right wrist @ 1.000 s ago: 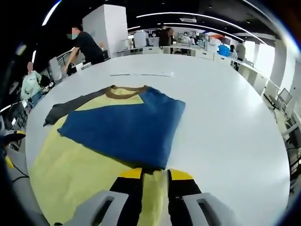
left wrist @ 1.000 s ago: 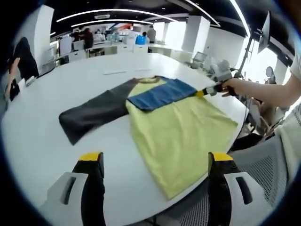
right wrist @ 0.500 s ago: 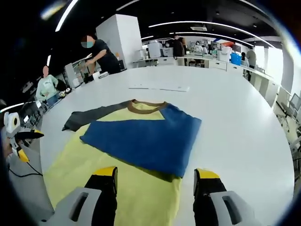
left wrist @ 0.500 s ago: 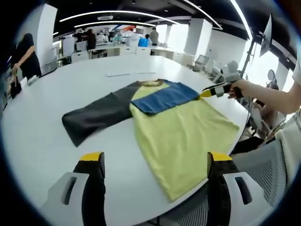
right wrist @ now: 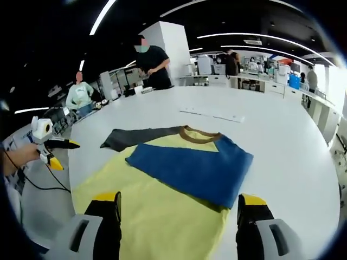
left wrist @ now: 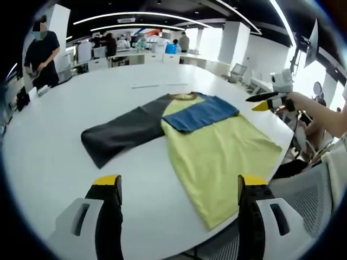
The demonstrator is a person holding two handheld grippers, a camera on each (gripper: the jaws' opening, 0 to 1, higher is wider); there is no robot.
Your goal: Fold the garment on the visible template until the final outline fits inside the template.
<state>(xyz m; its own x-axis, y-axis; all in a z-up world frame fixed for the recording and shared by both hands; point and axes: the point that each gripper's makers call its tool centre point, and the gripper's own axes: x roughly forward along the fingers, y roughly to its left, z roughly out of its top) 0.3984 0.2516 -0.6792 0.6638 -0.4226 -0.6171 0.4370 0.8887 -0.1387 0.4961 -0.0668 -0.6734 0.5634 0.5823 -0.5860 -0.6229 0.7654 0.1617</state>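
On the table [left wrist: 49,146], garment [left wrist: 217,146] half-folded.

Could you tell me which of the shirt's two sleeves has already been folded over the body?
The blue sleeve: it lies across the yellow body near the collar, while the dark grey sleeve still stretches flat on the table.

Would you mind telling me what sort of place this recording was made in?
Probably an open-plan office or lab: a big white table holding the shirt, rows of desks with people behind it, and long strip lights overhead.
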